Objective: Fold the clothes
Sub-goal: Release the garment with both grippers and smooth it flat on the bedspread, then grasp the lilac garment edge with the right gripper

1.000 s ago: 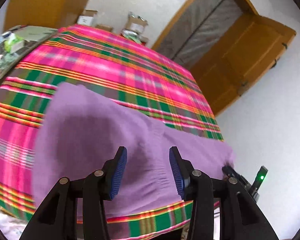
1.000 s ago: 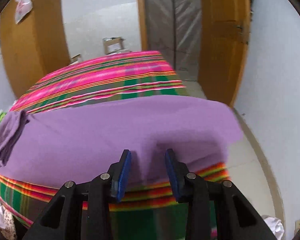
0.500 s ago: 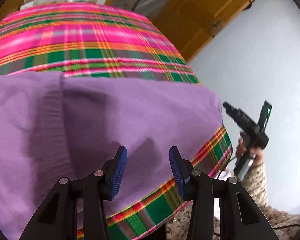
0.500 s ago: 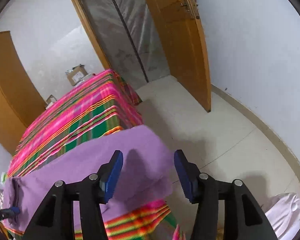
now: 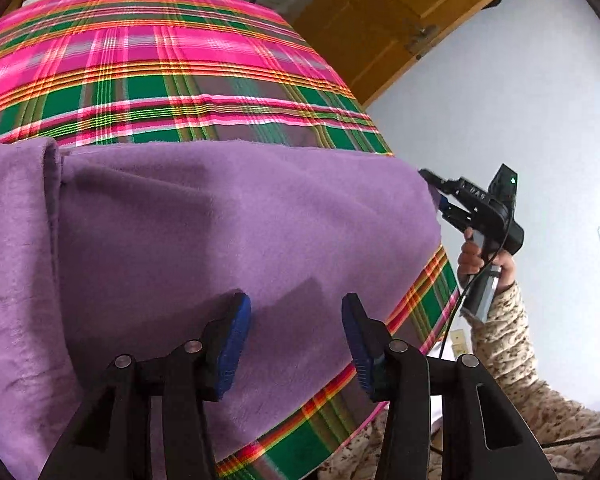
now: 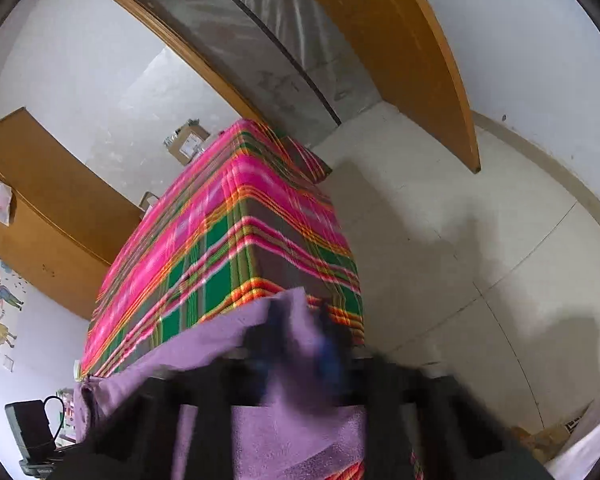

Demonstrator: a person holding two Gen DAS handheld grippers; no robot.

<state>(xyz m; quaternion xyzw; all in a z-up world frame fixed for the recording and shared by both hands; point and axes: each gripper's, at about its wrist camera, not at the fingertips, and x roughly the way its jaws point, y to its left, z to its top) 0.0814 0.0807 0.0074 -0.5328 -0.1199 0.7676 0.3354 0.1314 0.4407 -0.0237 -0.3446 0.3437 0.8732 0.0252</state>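
Pink-and-green plaid tablecloth (image 5: 172,60) carries a flat purple fleece garment (image 5: 228,216); left gripper (image 5: 296,320) hovers above it, fingers apart, while right gripper (image 6: 300,336) has just closed onto its corner.

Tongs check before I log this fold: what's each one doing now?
Left tongs: open, above the purple garment, holding nothing.
Right tongs: just closed on the garment's corner.

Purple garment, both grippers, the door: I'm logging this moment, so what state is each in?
Purple garment: spread on the plaid-covered table, right corner pinched.
Left gripper: open, above the garment.
Right gripper: just closed on the garment's corner.
Door: open.
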